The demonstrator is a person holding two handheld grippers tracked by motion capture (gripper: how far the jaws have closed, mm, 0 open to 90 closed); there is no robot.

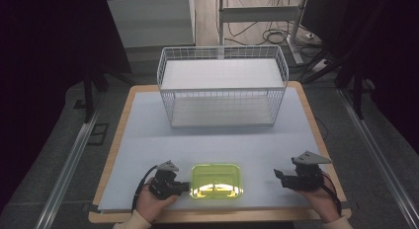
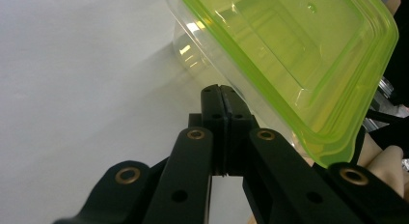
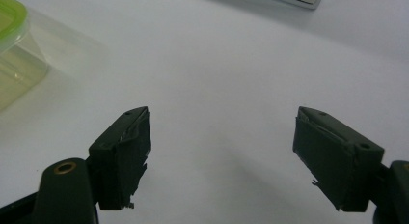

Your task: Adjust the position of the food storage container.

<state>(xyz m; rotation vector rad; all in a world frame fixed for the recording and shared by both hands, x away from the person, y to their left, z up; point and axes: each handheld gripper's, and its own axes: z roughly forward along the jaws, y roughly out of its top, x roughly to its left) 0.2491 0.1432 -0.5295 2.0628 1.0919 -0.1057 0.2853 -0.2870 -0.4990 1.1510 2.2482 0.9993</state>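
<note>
Your left gripper (image 1: 184, 187) sits at the near edge of the table, jaws clenched together with nothing between them; in the left gripper view the closed tips (image 2: 223, 105) rest just beside the wall of the clear box with the green lid (image 2: 289, 64), maybe touching it, hard to tell. The box (image 1: 216, 180) lies flat on the near middle of the white mat (image 1: 148, 135), lid on, between your two hands. Your right gripper (image 1: 279, 175) is well apart to the right, jaws released and spread wide (image 3: 222, 156), holding nothing.

Progress, judged: early. Box not lifted or gripped. If it belongs in the white wire basket (image 1: 222, 86), which stands empty at the far side of the mat, the grasp, carry and placement are all left.

Surface: pale mat on a wood-edged table (image 1: 316, 130), bare otherwise. Beyond: dark room, grey floor, desk legs and loose cables (image 1: 276, 36) behind the basket.
</note>
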